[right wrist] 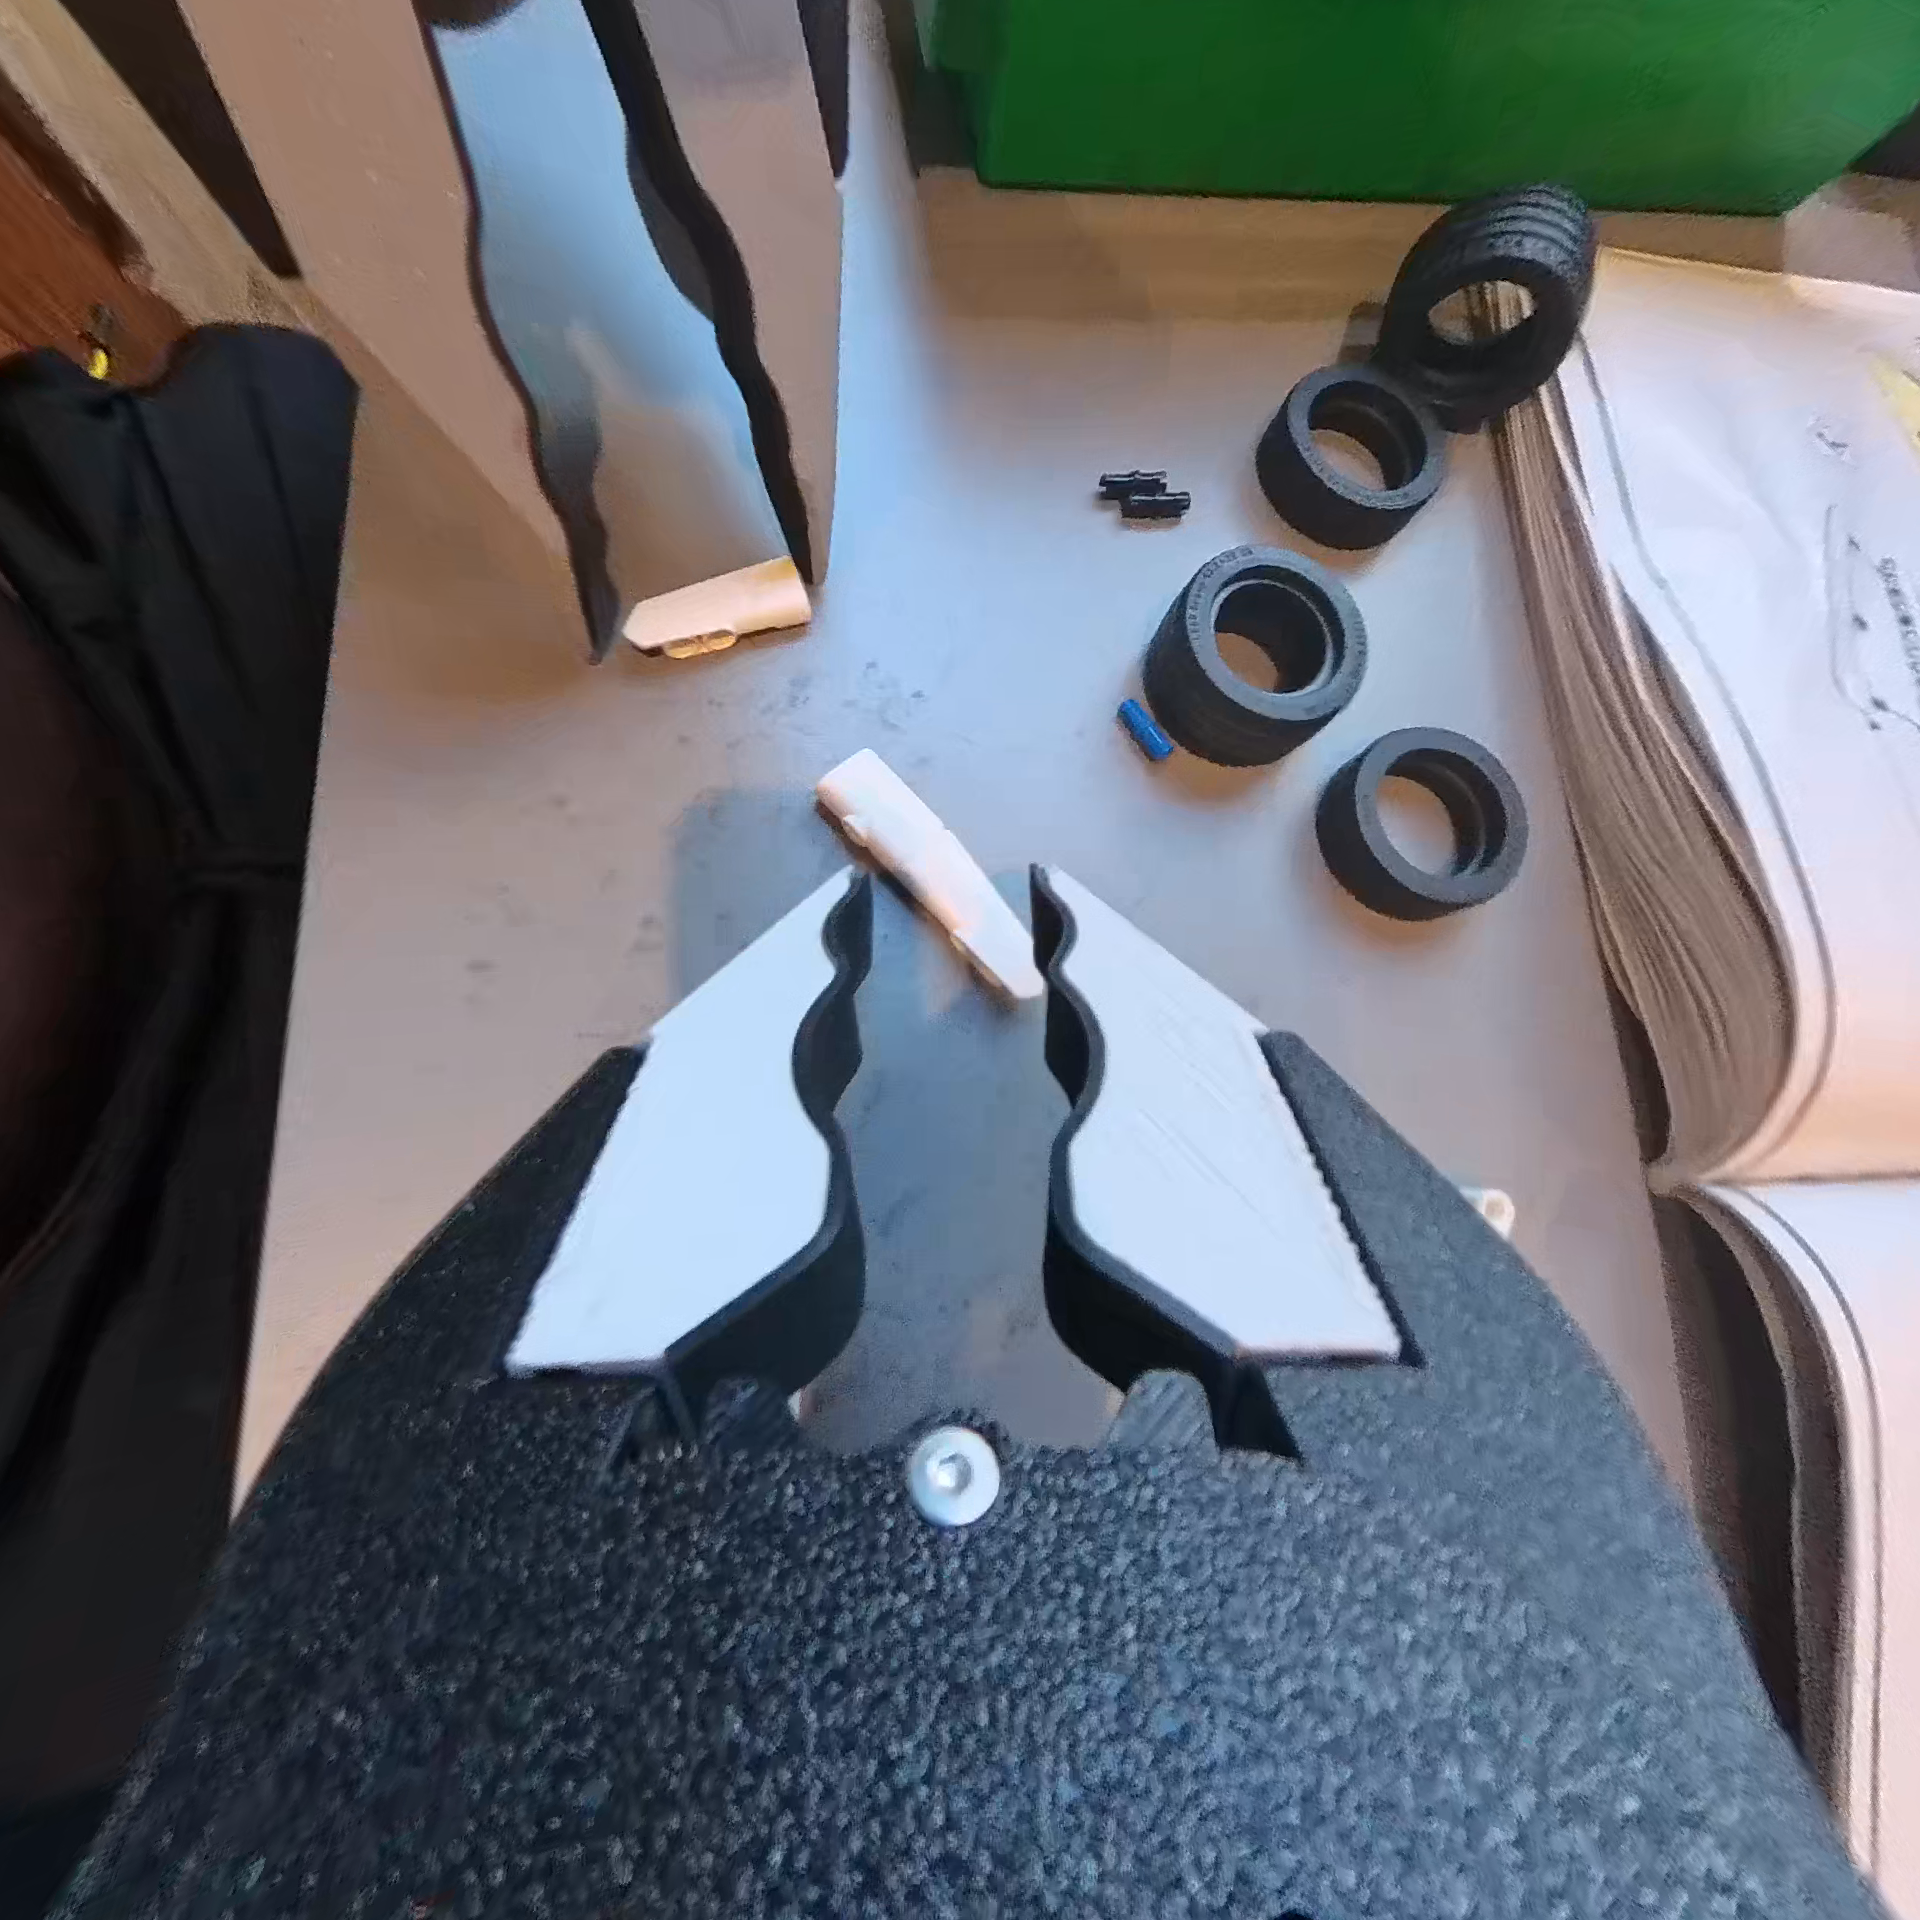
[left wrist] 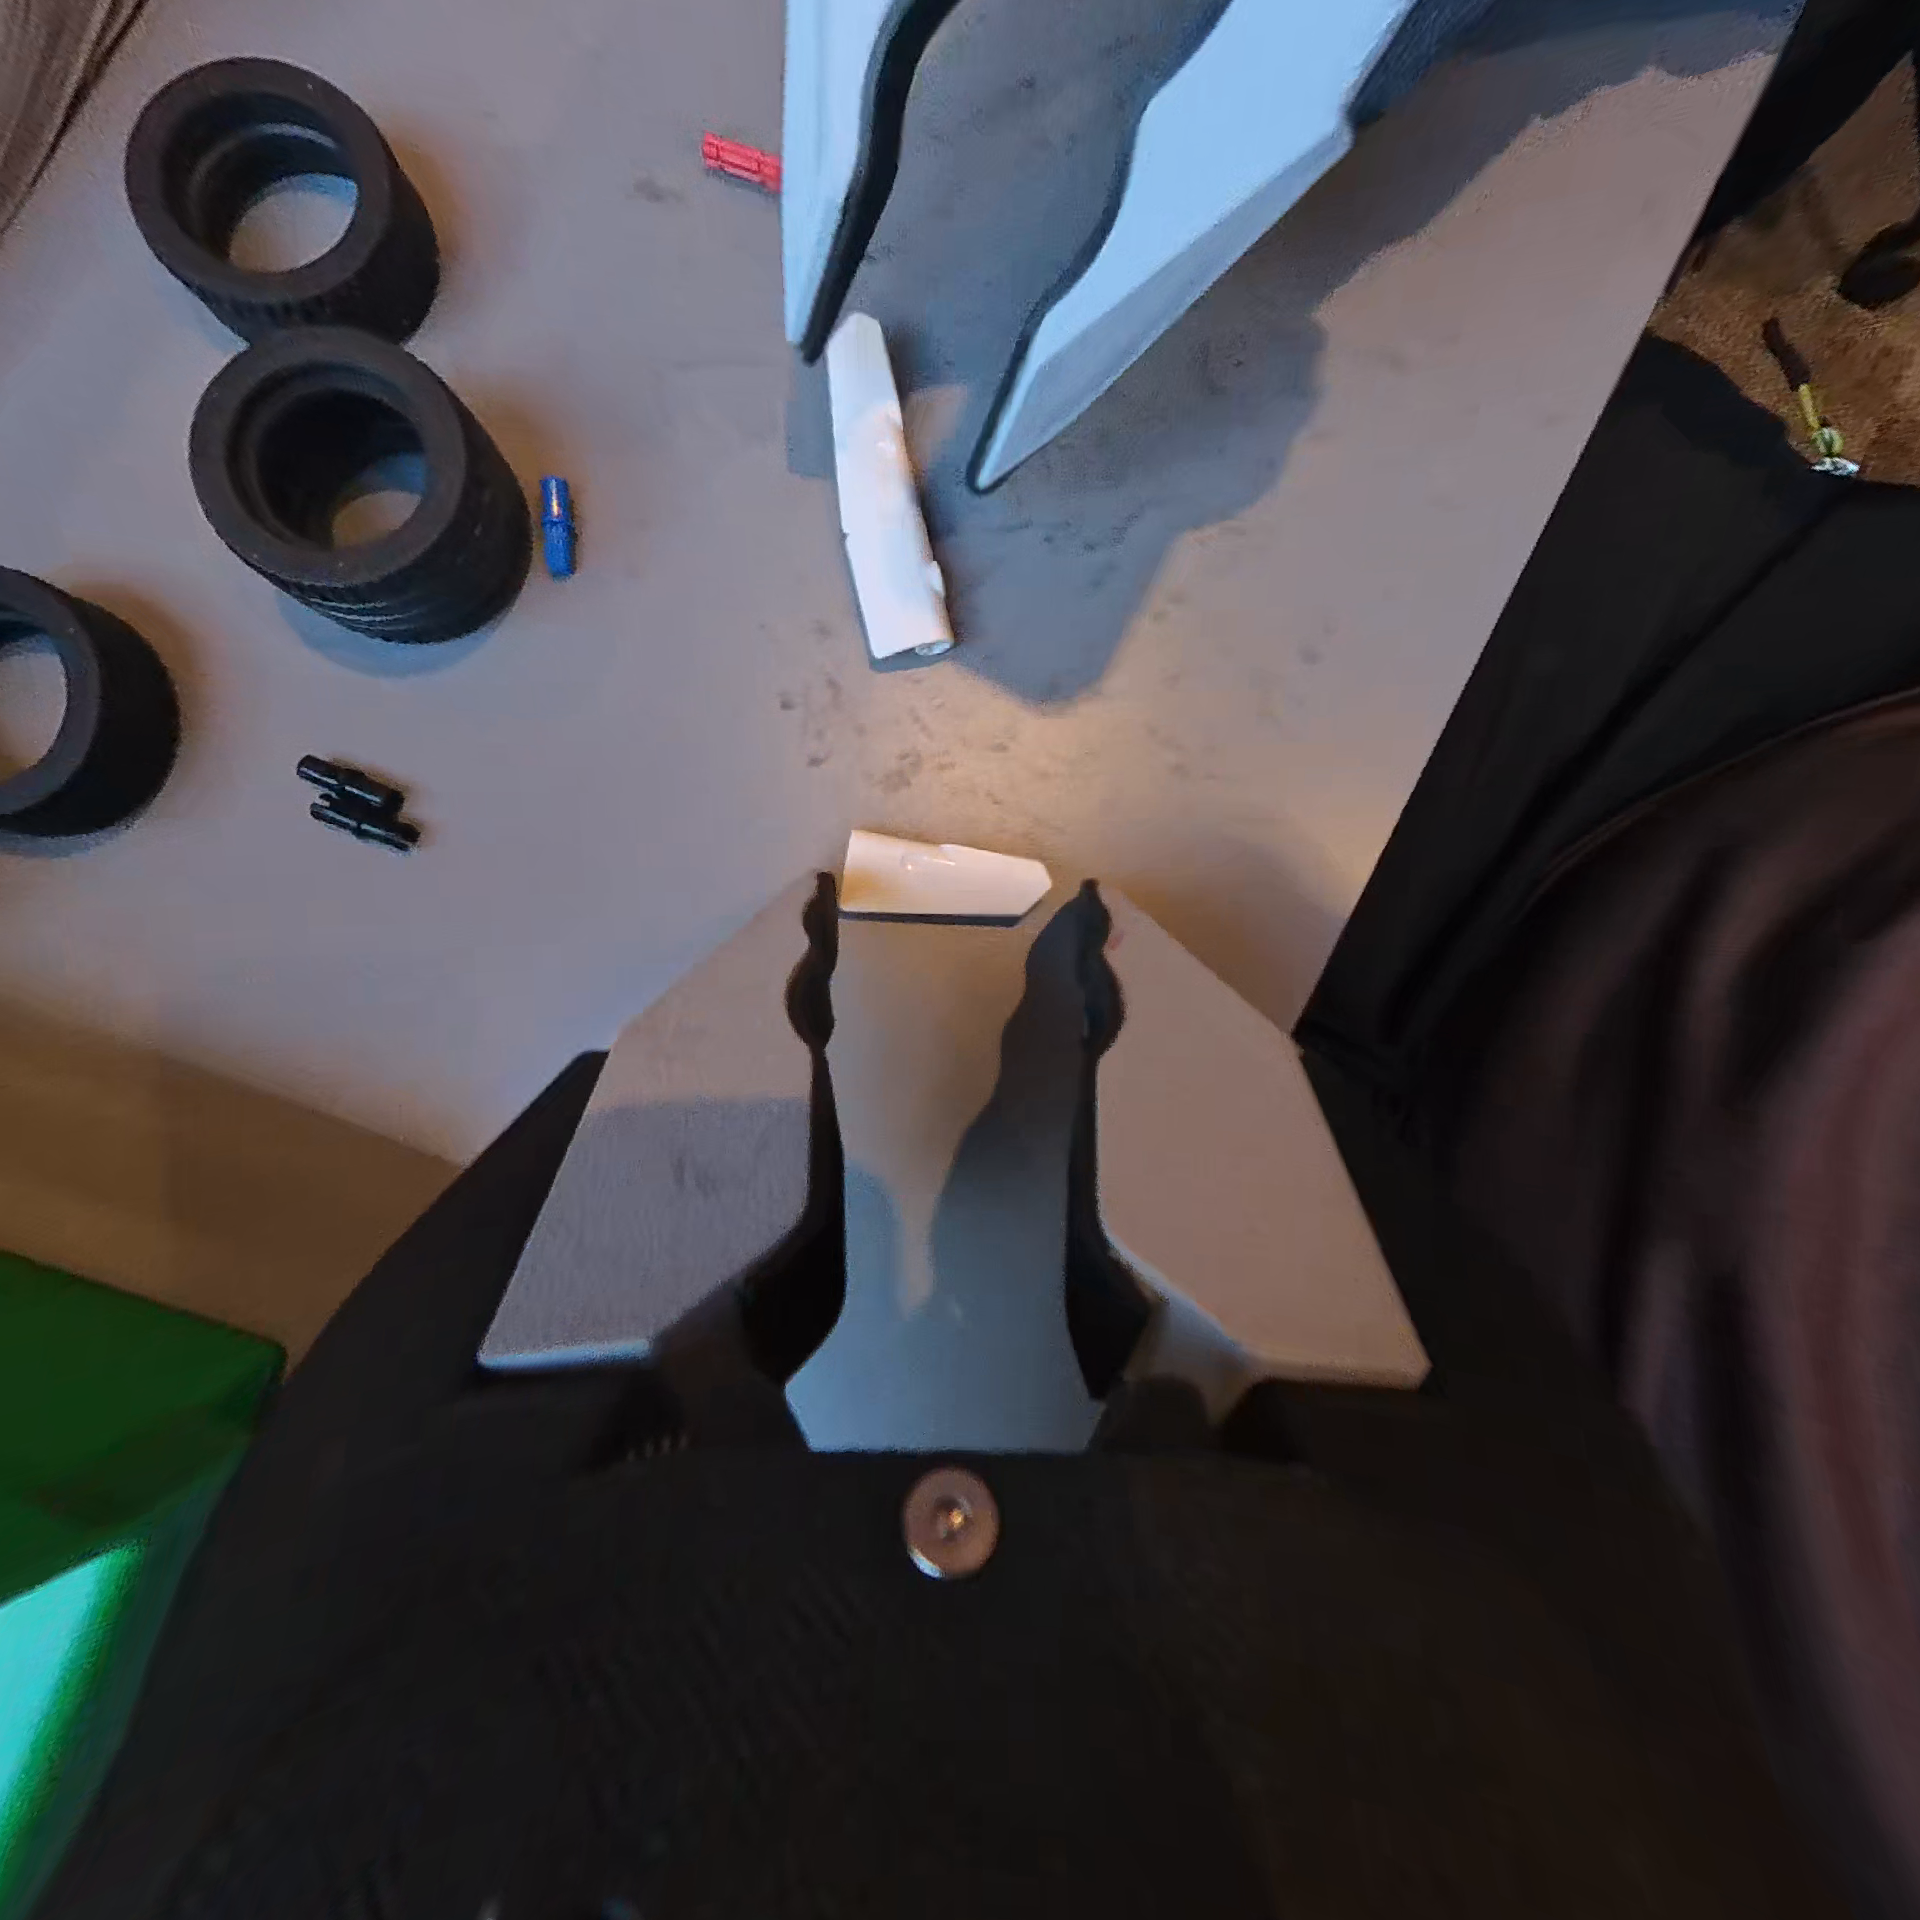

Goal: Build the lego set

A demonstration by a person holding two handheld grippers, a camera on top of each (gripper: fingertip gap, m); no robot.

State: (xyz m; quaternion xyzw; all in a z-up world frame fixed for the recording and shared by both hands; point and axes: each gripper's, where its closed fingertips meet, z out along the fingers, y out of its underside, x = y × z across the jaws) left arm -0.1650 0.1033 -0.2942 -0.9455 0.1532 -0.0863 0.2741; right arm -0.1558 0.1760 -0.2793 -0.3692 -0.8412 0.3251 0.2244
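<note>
Two long white Lego pieces lie on the pale table. One white piece (left wrist: 940, 878) lies crosswise just past the tips of my left gripper (left wrist: 956, 896), which is open with its jaws about the piece's length apart; it also shows in the right wrist view (right wrist: 717, 613). The second white piece (right wrist: 925, 883) lies slanted between the tips of my right gripper (right wrist: 951, 878), which is open. In the left wrist view this piece (left wrist: 888, 509) lies beside one right fingertip (left wrist: 816, 338).
Several black tyres (right wrist: 1257, 665) (left wrist: 353, 488) stand to one side, with a blue pin (left wrist: 558, 525), two black pins (left wrist: 358, 802) and a red pin (left wrist: 740, 158). A green box (right wrist: 1403, 94) and an open instruction booklet (right wrist: 1714, 727) border them. Black fabric (left wrist: 1662, 727) hangs at the table edge. The blue pin (left wrist: 558, 525) sits 5 cm or so from the ends of my right fingers. The right camera catches it too, in the right wrist view (right wrist: 1148, 729).
</note>
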